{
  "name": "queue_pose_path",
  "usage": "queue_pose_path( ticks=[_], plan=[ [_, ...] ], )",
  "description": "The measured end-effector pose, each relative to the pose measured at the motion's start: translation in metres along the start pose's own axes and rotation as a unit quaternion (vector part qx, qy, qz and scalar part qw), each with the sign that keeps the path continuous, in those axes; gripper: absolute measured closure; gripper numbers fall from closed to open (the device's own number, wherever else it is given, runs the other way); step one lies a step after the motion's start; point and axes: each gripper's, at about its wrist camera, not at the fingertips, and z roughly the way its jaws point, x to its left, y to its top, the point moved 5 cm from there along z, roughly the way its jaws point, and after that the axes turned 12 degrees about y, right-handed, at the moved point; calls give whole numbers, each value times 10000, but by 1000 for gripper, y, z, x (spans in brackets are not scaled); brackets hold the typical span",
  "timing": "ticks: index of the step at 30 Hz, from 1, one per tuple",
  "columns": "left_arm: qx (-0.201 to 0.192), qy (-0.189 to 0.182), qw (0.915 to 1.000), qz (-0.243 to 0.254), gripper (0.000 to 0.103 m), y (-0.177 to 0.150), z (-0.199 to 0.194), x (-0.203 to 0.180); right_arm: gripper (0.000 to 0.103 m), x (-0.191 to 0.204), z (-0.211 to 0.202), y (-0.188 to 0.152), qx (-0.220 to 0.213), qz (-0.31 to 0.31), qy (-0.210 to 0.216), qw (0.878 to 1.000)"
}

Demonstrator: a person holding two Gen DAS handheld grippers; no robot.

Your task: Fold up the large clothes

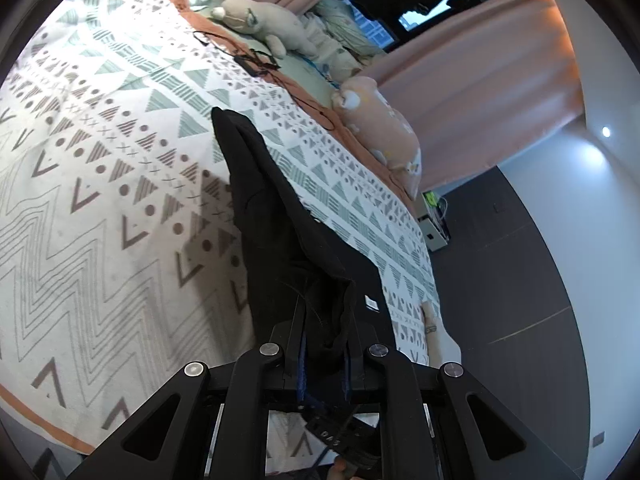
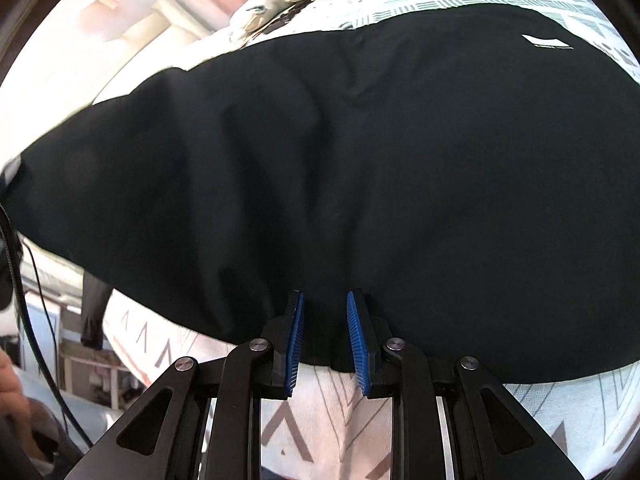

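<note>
A black garment point(image 1: 280, 216) hangs limp over a patterned bedspread point(image 1: 100, 184), pinched at its bunched edge by the left gripper point(image 1: 324, 340), whose jaws stand narrow on the cloth. In the right wrist view the same soft, light fabric fills the frame, its hem caught between the blue pads of the right gripper point(image 2: 325, 336). It looks floppy and prone to sagging, best taken at hems and corners. Plush toys point(image 1: 256, 24) and a thin black cable point(image 1: 256, 64) crowd the upper part of the left view, along the bed's far edge, beneath pink curtains point(image 1: 480, 72).
</note>
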Motion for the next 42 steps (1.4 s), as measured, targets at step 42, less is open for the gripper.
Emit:
queue_pose_path(
  ticks=[42],
  plan=[
    [1958,-507,9621,1831,51,-148,152,-176,48,-141,-265,-42,-2247,1486,-383,9623]
  ],
)
